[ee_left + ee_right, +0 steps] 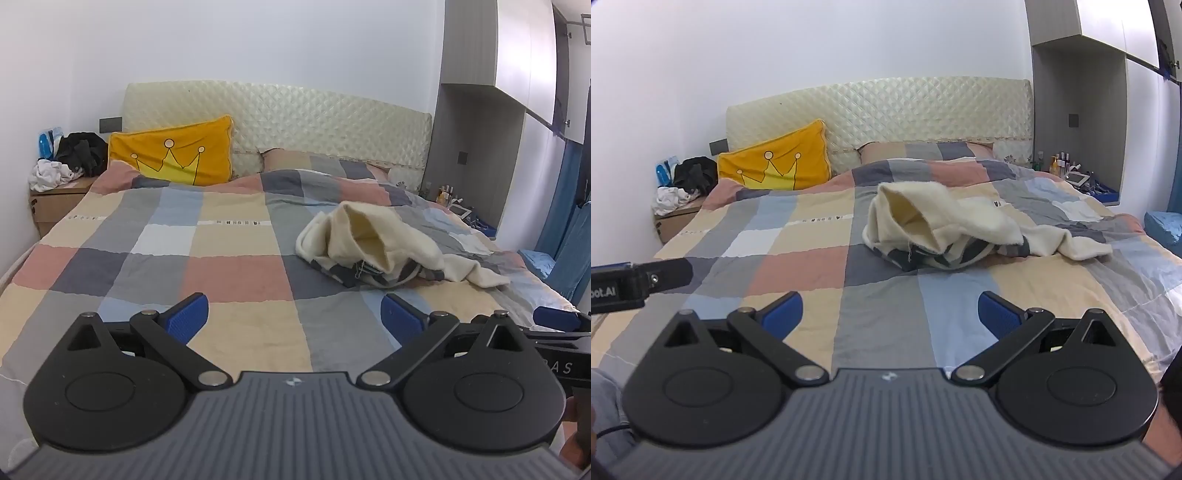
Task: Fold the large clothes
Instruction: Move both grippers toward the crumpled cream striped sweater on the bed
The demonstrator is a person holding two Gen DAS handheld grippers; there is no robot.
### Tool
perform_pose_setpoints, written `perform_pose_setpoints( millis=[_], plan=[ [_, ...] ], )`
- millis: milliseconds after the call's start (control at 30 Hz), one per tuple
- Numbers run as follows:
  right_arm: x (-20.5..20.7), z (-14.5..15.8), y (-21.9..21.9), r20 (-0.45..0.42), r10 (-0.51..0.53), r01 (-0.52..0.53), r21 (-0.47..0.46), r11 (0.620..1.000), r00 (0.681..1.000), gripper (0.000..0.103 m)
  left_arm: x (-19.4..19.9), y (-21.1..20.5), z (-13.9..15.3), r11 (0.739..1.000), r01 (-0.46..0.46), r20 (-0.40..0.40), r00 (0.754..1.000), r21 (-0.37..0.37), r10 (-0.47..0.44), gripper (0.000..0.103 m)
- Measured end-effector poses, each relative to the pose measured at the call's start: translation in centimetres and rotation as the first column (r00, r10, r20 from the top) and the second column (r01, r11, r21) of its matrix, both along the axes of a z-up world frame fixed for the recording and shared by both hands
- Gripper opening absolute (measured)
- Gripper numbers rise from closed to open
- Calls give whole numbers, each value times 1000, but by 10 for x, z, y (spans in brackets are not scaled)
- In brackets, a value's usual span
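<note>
A crumpled cream garment (384,240) with a grey and white striped part lies in a heap on the checked bedspread (221,258), right of the middle. In the right wrist view the same garment (960,229) lies straight ahead, further up the bed. My left gripper (293,319) hovers over the near part of the bed, open, with nothing between its blue pads. My right gripper (890,315) is likewise open and empty, short of the garment. The right gripper's finger (557,319) shows at the left view's right edge, and the left gripper's body (639,282) at the right view's left edge.
A yellow crown pillow (173,155) leans on the quilted headboard (277,110). A cardboard box (55,203) with dark and white clothes stands left of the bed. Bottles and a small device (1075,173) sit in a niche at the right. Blue fabric (535,262) lies beside the bed.
</note>
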State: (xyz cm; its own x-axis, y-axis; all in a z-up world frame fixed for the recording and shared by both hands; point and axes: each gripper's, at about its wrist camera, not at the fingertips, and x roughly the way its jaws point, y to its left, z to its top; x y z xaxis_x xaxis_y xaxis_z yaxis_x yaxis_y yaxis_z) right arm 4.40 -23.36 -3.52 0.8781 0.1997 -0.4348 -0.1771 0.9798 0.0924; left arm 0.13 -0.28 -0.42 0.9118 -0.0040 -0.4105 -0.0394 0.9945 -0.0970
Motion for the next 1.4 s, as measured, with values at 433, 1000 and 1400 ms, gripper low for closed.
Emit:
perform_pose_setpoints(
  millis=[433,1000,1400],
  plan=[
    [3,-3,-2,-16,-5,5,-13,1000,1000,103,12,2,-7,1000,4,-21,1000,-2,-4,101],
    [7,-6,0,-35,3,-3,-1,1000,999,103,14,9,-10,1000,-14,-25,1000,-17,14,101],
    [10,-8,1,-41,-4,3,-5,1000,999,103,16,10,-14,1000,-15,-31,999,-20,14,101]
  ],
)
